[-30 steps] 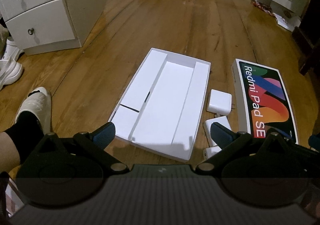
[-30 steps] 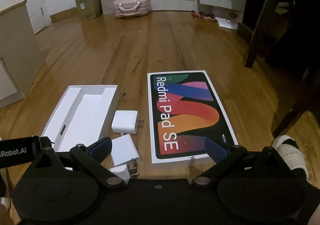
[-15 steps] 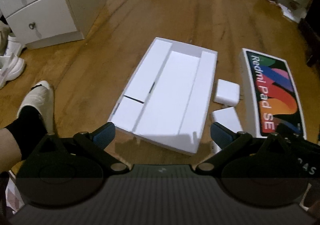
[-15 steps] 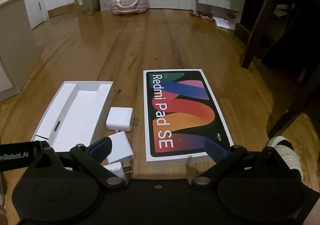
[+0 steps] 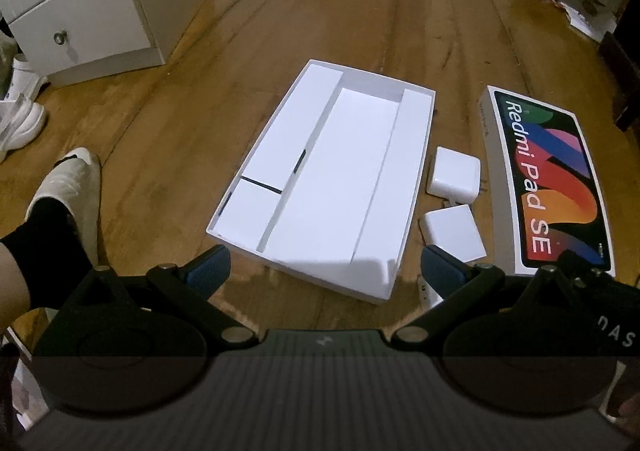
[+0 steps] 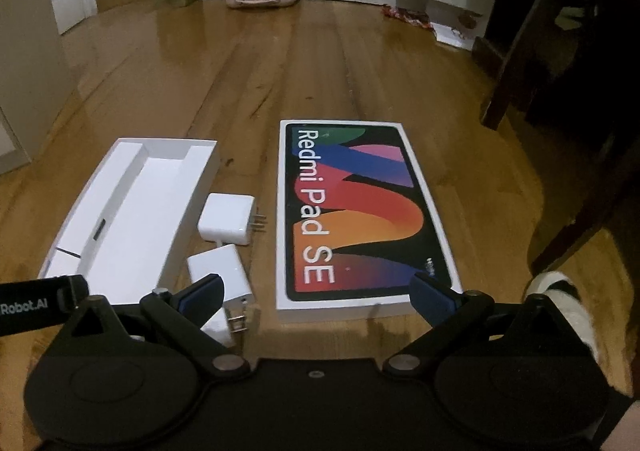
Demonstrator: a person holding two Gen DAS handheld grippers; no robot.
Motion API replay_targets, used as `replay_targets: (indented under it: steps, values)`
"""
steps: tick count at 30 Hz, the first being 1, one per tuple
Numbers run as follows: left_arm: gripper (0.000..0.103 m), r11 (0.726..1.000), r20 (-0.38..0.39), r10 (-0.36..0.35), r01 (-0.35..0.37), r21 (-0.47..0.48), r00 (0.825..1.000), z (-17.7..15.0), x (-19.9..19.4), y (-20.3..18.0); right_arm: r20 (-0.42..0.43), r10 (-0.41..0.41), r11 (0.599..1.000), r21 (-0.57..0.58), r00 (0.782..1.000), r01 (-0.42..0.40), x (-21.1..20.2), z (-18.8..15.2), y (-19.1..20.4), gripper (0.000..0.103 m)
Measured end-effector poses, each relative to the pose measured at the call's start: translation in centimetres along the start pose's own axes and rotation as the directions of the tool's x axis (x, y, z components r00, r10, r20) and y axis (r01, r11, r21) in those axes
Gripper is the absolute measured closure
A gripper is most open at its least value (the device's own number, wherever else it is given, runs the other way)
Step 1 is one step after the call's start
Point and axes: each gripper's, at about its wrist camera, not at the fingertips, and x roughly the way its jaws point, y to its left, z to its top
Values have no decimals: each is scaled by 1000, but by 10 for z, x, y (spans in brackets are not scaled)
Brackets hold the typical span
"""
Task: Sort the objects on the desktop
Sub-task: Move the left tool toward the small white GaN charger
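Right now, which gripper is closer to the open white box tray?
Left. The left gripper hangs open right over the near edge of the open white tray. The right gripper hangs open over the Redmi Pad SE box, beyond the chargers.

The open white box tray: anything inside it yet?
The white box tray holds only its own white cardboard dividers; no charger lies inside. Its near right corner is shadowed, and anything beneath the dividers is hidden.

Dim, warm indoor light is falling from above and glaring in pale streaks off the wooden floor (image 6: 248, 63) at the far end. The right side is sinking into deep shadow, fisheye distortion is bending every edge, and fine detail is smearing slightly
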Motion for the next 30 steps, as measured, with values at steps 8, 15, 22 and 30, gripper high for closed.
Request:
replay_targets:
  steps: [8, 15, 22, 30]
  values:
    - [1, 998, -34, -49, 48, -27, 998, -1, 10, -5, -6, -26, 999, -41, 1000, 25, 5, 5, 2, 2]
    - [3, 992, -52, -111, 108, -63, 992, -1, 17, -10, 1, -22, 1000, -16, 1000, 22, 6, 9, -8, 2]
    - [3, 991, -62, -129, 127, -35, 990, -4, 18, -17, -13, -22, 1000, 4, 1000, 22, 7, 10, -20, 2]
    - [9, 986, -101, -165, 162, -31, 981, -12, 29, -23, -9, 1, 1000, 0, 1000, -1, 6, 13, -25, 2]
